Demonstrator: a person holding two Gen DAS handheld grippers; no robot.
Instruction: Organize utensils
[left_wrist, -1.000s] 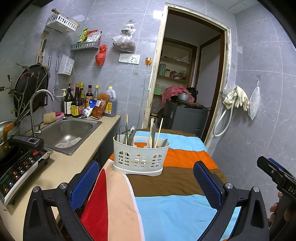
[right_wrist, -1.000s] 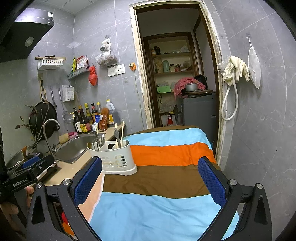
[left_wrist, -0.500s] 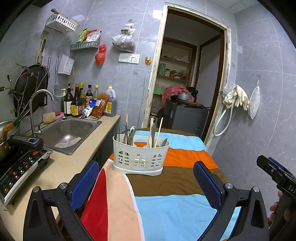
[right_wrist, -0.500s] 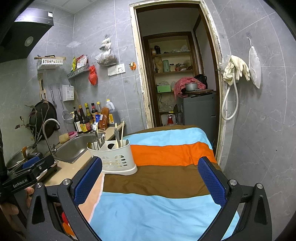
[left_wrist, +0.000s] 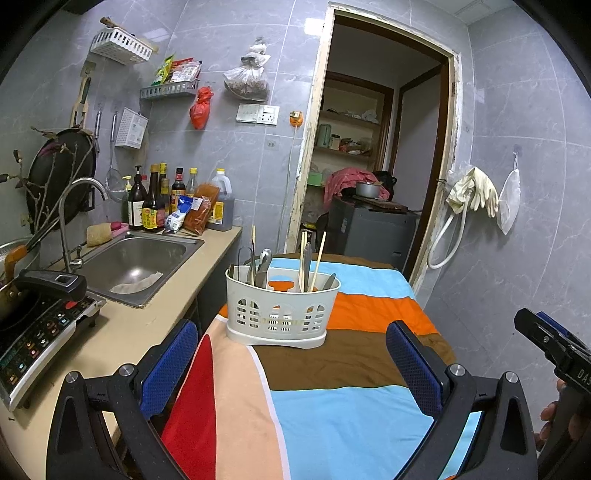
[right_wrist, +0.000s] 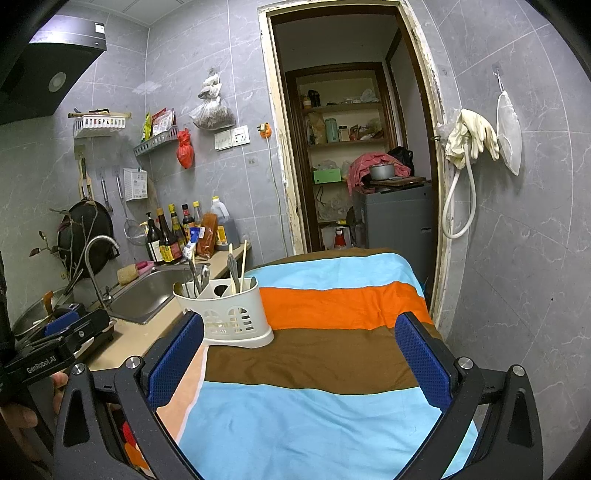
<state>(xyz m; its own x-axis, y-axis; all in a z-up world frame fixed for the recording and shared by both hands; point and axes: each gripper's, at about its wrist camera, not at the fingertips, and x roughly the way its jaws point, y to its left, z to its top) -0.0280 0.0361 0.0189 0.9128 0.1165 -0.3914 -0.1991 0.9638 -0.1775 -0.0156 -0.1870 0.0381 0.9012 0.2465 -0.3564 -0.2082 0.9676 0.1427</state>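
Left wrist view puts the white utensil caddy (left_wrist: 281, 314) at the striped cloth's (left_wrist: 332, 424) left edge, beside the counter (left_wrist: 122, 332). Your left gripper (left_wrist: 293, 363) and right gripper (right_wrist: 301, 352) gape wide, holding nothing. Nudge the light caddy and it may tip, spilling chopsticks (left_wrist: 317, 260).

Black claw (left_wrist: 291, 363) frames; blue textured pads (left_wrist: 168, 363); silver screws.
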